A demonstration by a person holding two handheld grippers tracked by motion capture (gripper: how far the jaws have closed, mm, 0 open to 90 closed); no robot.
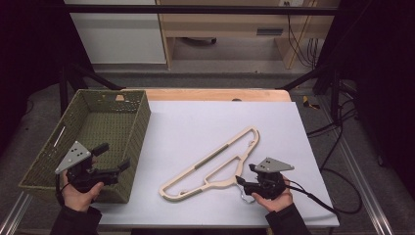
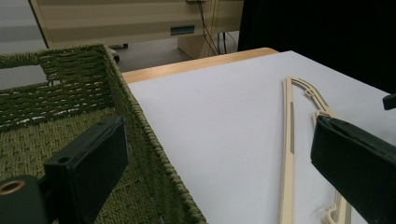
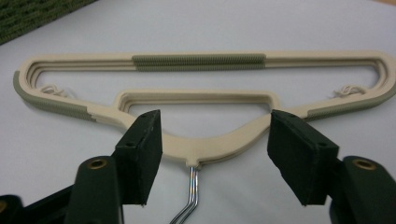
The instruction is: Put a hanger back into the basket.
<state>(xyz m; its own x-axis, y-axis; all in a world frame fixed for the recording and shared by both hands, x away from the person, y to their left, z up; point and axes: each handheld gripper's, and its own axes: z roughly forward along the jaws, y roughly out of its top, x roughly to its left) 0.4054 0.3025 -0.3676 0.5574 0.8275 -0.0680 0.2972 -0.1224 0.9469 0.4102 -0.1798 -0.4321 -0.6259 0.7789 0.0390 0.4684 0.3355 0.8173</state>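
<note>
A cream clothes hanger (image 1: 211, 156) with olive grip strips lies flat on the white table sheet, slanting from front left to back right. Its metal hook (image 3: 194, 191) points toward my right gripper (image 1: 244, 174). In the right gripper view that gripper (image 3: 217, 149) stands open with the hanger's neck (image 3: 205, 151) between its jaws, and both pads (image 3: 144, 144) stand clear of it. My left gripper (image 1: 113, 155) is open and holds nothing, hovering over the right wall of the green woven basket (image 1: 139, 132). The left gripper view has the gripper (image 2: 217, 140), the basket (image 2: 140, 126) and the hanger (image 2: 289, 140) off to the right.
The basket is empty and fills the table's left side. The white sheet (image 1: 205, 122) covers the table, with a wooden strip (image 1: 215, 94) at its far edge. A black cable (image 1: 323, 200) trails from the right gripper across the front right corner.
</note>
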